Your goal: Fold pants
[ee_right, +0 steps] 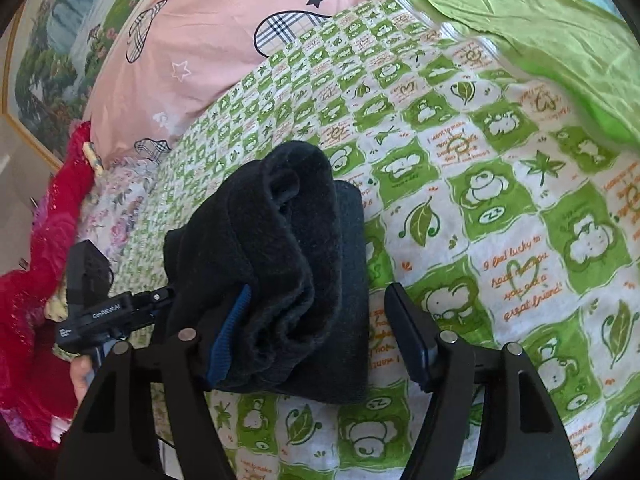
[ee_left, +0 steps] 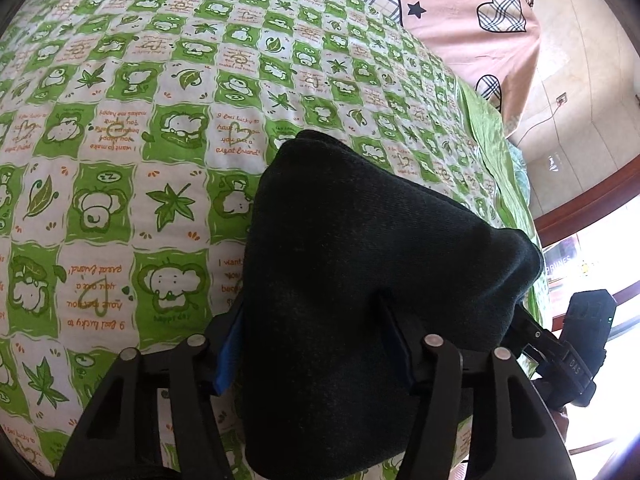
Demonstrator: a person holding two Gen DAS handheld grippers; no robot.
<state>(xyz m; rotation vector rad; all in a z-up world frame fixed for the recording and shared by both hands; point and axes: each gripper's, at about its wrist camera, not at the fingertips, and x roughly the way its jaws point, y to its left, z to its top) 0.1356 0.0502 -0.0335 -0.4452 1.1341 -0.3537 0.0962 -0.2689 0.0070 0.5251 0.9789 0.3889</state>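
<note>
Centre-frame on the green-and-white printed bedsheet [ee_right: 500, 184], dark fleece pants [ee_right: 280, 264] sit bundled. Left gripper [ee_left: 316, 344] grasping them; right gripper [ee_right: 316, 340] released astride. Final fold likely; next, lay flat.

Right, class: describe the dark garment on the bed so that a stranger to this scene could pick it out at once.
Start with the bed, covered by a green and white checked quilt printed with elephants and leaves. On it, nearer than the pink pillow, lies a bundle of folded black pants. It is the only plain dark thing there, with no print at all.
</note>
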